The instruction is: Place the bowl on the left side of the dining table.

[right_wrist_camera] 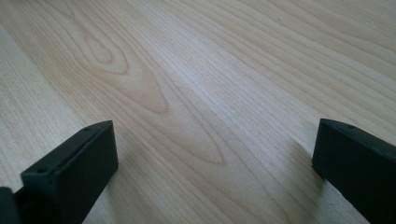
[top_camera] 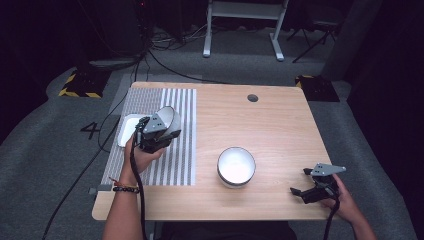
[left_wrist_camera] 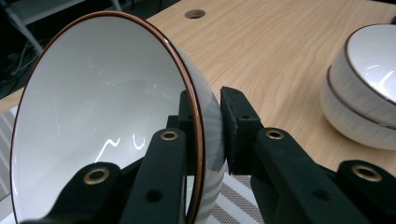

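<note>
Clamped on the rim of one white bowl (left_wrist_camera: 107,126), one jaw inside and one outside, the left tool (top_camera: 152,134) holds it tilted above the striped mat (top_camera: 175,165), while the right tool (top_camera: 314,187) rests spread and empty on the bench (top_camera: 280,125). Step in hand, by judgement: carrying this bowl toward the stack of two bowls (left_wrist_camera: 364,93) at bench centre; the next move calls for levelling the rim and centring it over the stack before release. Count: three bowls, one white tray (top_camera: 127,131) on the mat, two tools.
</note>
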